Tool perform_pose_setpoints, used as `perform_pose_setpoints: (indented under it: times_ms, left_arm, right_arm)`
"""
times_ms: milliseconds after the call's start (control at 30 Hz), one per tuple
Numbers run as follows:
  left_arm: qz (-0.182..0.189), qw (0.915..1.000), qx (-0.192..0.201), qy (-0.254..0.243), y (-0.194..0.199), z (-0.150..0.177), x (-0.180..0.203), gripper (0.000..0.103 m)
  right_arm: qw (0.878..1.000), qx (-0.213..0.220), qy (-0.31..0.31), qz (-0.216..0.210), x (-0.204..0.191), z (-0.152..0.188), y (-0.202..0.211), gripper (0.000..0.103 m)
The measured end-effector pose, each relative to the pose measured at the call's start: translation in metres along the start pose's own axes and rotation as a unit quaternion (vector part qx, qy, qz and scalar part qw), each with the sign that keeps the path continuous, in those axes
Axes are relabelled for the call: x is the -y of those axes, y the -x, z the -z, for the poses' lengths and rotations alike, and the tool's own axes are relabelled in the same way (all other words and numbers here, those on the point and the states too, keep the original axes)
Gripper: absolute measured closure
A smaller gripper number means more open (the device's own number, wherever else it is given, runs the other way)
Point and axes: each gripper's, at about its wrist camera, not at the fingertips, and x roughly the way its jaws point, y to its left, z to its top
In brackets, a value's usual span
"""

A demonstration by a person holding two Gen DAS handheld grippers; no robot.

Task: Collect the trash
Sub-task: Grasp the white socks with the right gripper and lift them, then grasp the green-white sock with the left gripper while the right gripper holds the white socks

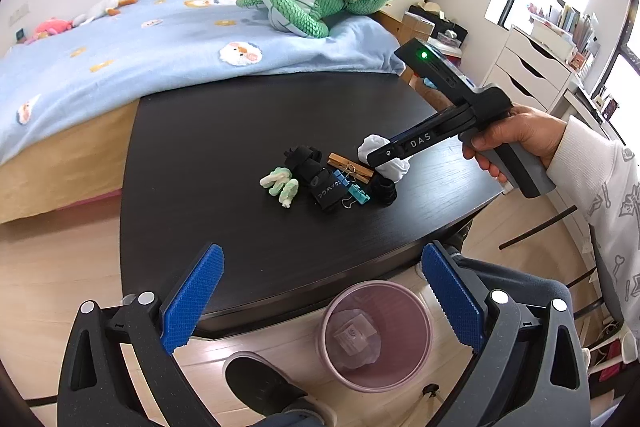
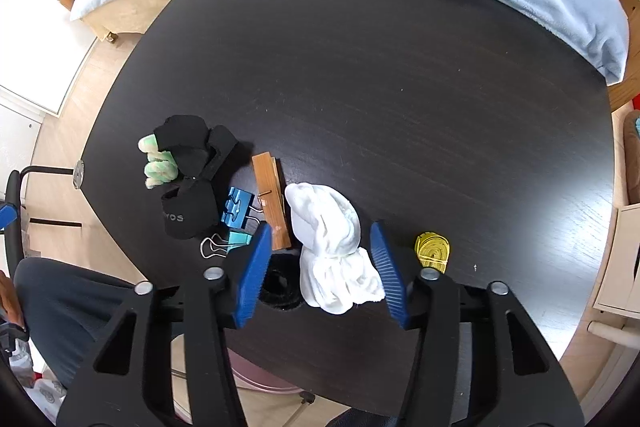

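Observation:
A crumpled white wad (image 2: 332, 259) lies on the black table (image 2: 380, 87) between the fingers of my right gripper (image 2: 320, 227), which points steeply down at it. The right pad brushes the wad; the left pad stands apart from it over a black ring (image 2: 280, 283). In the left wrist view the right gripper (image 1: 380, 157) sits at the white wad (image 1: 396, 169), held by a hand. My left gripper (image 1: 322, 251) hangs open and empty over the table's near edge. Below it a pink bin (image 1: 412, 343) stands on the floor with clear plastic inside.
Left of the wad lie a wooden clothespin (image 2: 272, 199), a blue binder clip (image 2: 236, 207), a teal one (image 2: 240, 239), a black cloth (image 2: 188, 203) and a green-white fuzzy piece (image 2: 158, 163). A yellow roll (image 2: 432, 251) lies to the right. A bed (image 1: 120, 59) borders the table's far side.

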Motion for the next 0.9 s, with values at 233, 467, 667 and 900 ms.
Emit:
perform_pose_setpoints:
  times_ms: [233,467,667,900]
  left_arm:
    - [0.000,1.0000,0.000,0.000,-0.001,-0.001,0.000,0.008]
    - [-0.002,1.0000,-0.001,-0.003,-0.002,-0.004,-0.001,0.008]
    - [-0.006,0.9999,-0.002,-0.009,-0.005,-0.011,0.001,0.008]
    - [-0.015,0.9997,-0.019,-0.008,-0.021,-0.029,-0.009,0.008]
  right_arm:
    - [1.000,0.002,-0.004,-0.004,0.005,0.000,-0.003,0.073]
    - [1.000,0.027,-0.015,0.001,0.008,0.006,0.013,0.075]
    - [0.997,0.062,-0.033,0.004,0.007,0.019,0.041,0.076]
    - [0.995,0.088,-0.038,0.000,-0.007,0.035,0.066,0.076]
